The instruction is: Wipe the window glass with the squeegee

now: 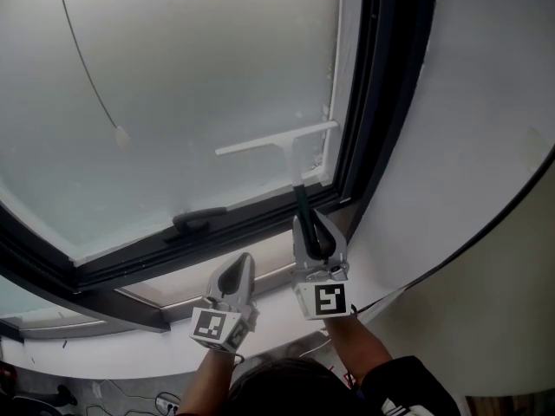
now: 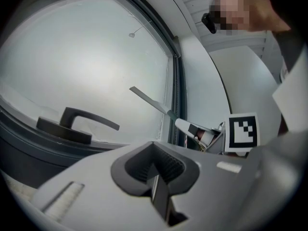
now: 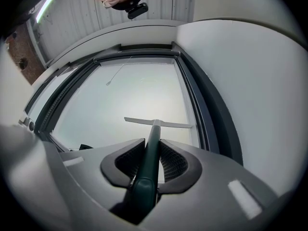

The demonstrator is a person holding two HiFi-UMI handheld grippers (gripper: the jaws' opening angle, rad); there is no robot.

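Right gripper (image 3: pixel 150 154) fingers pinch dark green handle of squeegee (image 1: pixel 279 140), handle running straight out between them. White blade lies on window glass (image 1: pixel 173 76) near pane's lower right corner, just beside frame (image 1: pixel 373 102). Left gripper (image 2: pixel 156 170) fingers pressed together, empty, near window handle (image 1: pixel 199 220).

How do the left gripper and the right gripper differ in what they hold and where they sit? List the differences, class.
The right gripper is shut on the squeegee by its dark handle; the left gripper is shut on nothing. The right gripper reaches up to the window frame; the left gripper sits lower and farther back. Both point toward the window glass.
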